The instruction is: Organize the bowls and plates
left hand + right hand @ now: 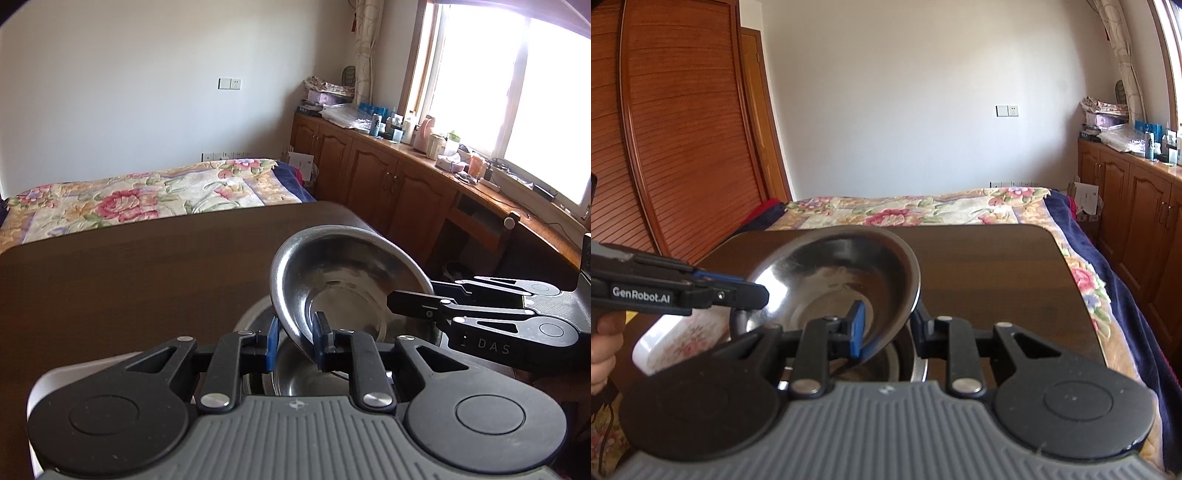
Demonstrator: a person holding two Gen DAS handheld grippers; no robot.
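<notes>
A shiny steel bowl [343,273] [827,269] hangs tilted above the dark wooden table [129,280] [997,277]. My left gripper [295,343] is shut on its near rim in the left wrist view and reaches in from the left [762,291] in the right wrist view. My right gripper [888,326] is shut on the opposite rim, coming in from the right [397,302]. Directly below the held bowl sits a second steel bowl [255,317] [912,358], largely hidden by it and by the grippers.
A white tray with a floral print [665,339] lies on the table left of the bowls. A person's hand [602,343] holds the left gripper. Behind the table is a bed with a floral blanket [147,195]; wooden cabinets [369,173] line the right wall.
</notes>
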